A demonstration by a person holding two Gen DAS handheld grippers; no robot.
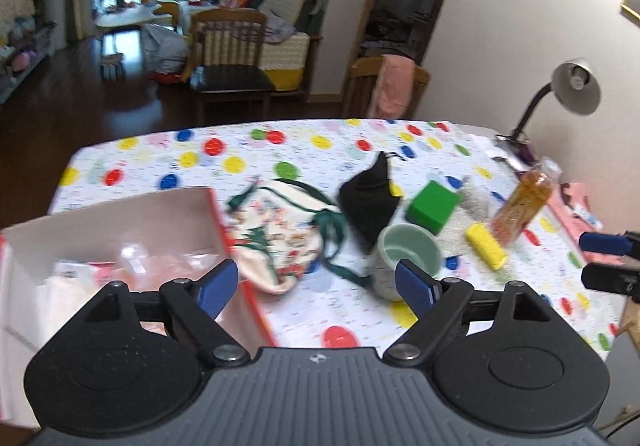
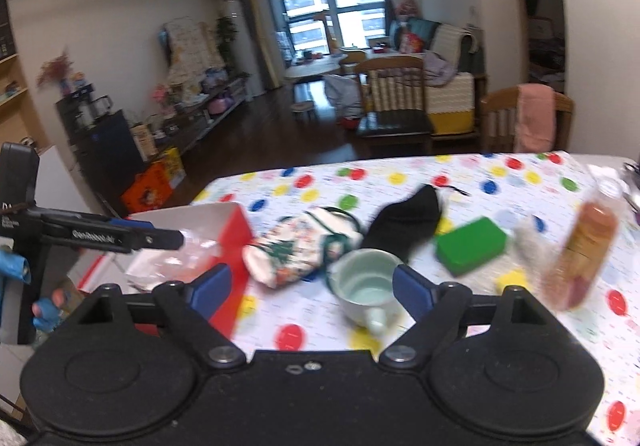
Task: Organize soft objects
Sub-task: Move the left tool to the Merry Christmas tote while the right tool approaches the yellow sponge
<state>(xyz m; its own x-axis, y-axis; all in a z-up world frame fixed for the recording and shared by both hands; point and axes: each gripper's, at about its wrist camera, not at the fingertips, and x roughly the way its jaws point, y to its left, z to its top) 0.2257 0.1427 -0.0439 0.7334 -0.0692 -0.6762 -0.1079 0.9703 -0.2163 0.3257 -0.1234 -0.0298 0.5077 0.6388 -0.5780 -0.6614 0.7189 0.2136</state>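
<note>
Left wrist view: the left gripper [image 1: 316,286] hangs with its blue-padded jaws spread wide and nothing between them, above the near edge of the table [image 1: 240,153] with its polka-dot cloth. At about 12 o'clock from the gap, just ahead of it, lies the patterned drawstring pouch [image 1: 276,230], white with green cords, slumped flat on the cloth. Touching its right side at 1 o'clock is the black pouch [image 1: 368,197], its far end peaked up. Just off the right fingertip stands a pale green mug [image 1: 404,258], upright, with a green block [image 1: 432,207] beyond it at 1 o'clock, and a yellow spool [image 1: 486,246] and an amber bottle [image 1: 520,205] at 2 o'clock. At 10 o'clock the open box [image 1: 120,213], white inside with a red rim, holds pale packets, blurred; the left fingertip overlaps its near corner. The other tool shows at 3 o'clock by the frame edge.

Right wrist view: the right gripper [image 2: 312,288] is likewise spread wide and empty. The mug [image 2: 366,286] sits between its fingertips in the picture, handle toward the camera. The patterned pouch [image 2: 296,250] lies at 11 o'clock, beside the box's red wall [image 2: 230,242]; the black pouch [image 2: 404,221] at 1 o'clock. The left gripper [image 2: 182,238] reaches in from 9 o'clock over the box.
</note>
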